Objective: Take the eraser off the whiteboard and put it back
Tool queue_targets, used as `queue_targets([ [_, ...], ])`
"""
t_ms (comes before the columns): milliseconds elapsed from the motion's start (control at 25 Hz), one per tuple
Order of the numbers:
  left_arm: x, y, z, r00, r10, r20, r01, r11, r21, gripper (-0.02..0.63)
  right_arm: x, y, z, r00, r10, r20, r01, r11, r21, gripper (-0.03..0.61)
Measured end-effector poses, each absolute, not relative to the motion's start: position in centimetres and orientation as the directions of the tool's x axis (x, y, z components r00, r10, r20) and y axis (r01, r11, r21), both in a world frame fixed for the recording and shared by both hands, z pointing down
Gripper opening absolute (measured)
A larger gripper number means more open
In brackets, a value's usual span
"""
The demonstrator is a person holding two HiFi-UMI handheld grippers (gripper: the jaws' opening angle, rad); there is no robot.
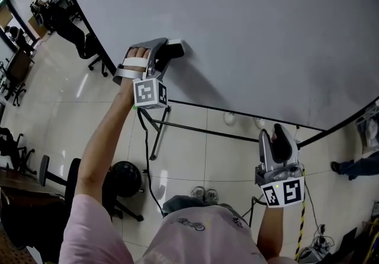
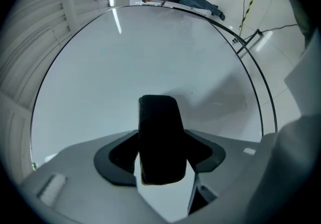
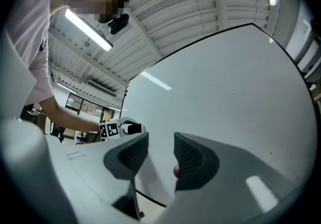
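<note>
Upper left, the left gripper (image 1: 160, 53) is clamped on the black eraser (image 2: 159, 137) at the whiteboard (image 1: 266, 32); lower right, the right gripper (image 1: 277, 138) has its jaws apart, empty.

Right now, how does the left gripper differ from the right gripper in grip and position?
The left gripper is shut on the black eraser; the right gripper is open and empty. The left gripper is up at the whiteboard; the right gripper sits lower, near its bottom edge. Both face the whiteboard.
</note>
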State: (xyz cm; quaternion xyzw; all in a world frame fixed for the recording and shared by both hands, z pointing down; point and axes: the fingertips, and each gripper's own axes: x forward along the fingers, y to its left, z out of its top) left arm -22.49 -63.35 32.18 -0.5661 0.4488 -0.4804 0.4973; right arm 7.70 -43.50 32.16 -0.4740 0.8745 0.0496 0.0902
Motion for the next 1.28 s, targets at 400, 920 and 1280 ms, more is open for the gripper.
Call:
queue_targets([
  [400,-22.8,-63.7,31.5,0.193,-0.981,0.01,-0.074,-0.025,-0.997,0.381,8.0,-44.6,32.5,-0.498,-0.844,-0.199,-0.859,0.511,-0.017,0.161],
  [920,-17.5,-45.5,30.3,0.407,-0.886,-0.223,-0.9,-0.346,-0.266,0.39,10.5,-39.9,33.1,-0.465,-0.859,-0.215,-0.872,0.486,-0.055,0.163],
  [1280,-11.7,-30.9,28.6,0.343,-0.869,-0.357,-0.846,-0.451,0.285,0.388,12.7,-32.8,33.7,-0.503,-0.834,-0.227,-0.835,0.536,-0.121,0.163],
])
